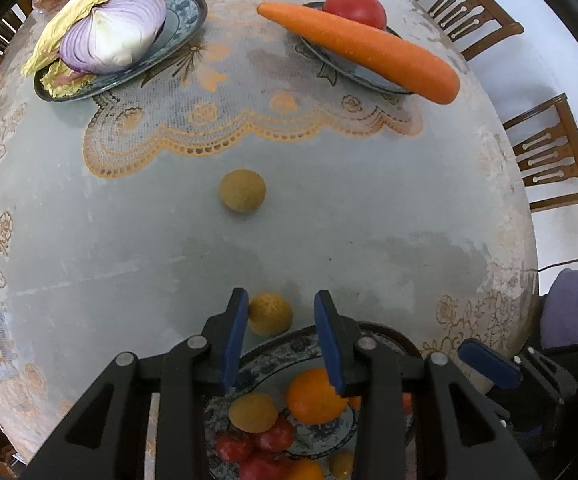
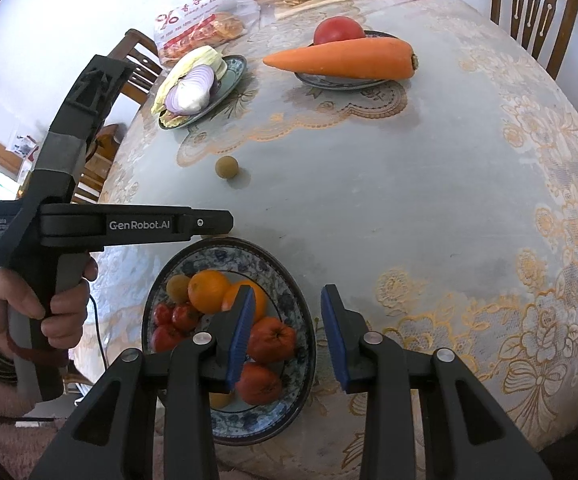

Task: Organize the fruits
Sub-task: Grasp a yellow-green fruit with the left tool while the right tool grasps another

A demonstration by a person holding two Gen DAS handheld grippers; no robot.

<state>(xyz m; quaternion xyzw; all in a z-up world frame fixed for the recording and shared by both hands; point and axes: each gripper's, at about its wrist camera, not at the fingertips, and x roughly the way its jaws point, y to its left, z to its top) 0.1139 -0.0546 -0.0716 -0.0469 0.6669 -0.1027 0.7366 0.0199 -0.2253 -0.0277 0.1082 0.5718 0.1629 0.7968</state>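
Note:
A blue-patterned fruit plate [image 1: 267,354] [image 2: 285,292] near the table's front edge holds oranges [image 2: 208,291], small red fruits [image 2: 177,318], a longan [image 1: 253,412] and red-orange persimmons [image 2: 271,339]. One loose longan [image 1: 242,191] [image 2: 226,167] lies mid-table. Another longan [image 1: 270,314] lies on the table just beyond the plate's rim, between my left gripper's [image 1: 281,312] open blue pads, not pinched. My right gripper [image 2: 288,308] is open and empty above the plate's right side. The left gripper's body shows in the right wrist view [image 2: 129,224].
At the back left, a plate [image 1: 181,20] [image 2: 233,74] holds cabbage and half a red onion [image 1: 115,36]. At the back right, a plate [image 1: 353,74] holds a carrot [image 1: 361,50] [image 2: 341,58] and a tomato [image 1: 355,8]. Bags of food [image 2: 209,20] lie farther back. Chairs [image 1: 553,152] stand around the table.

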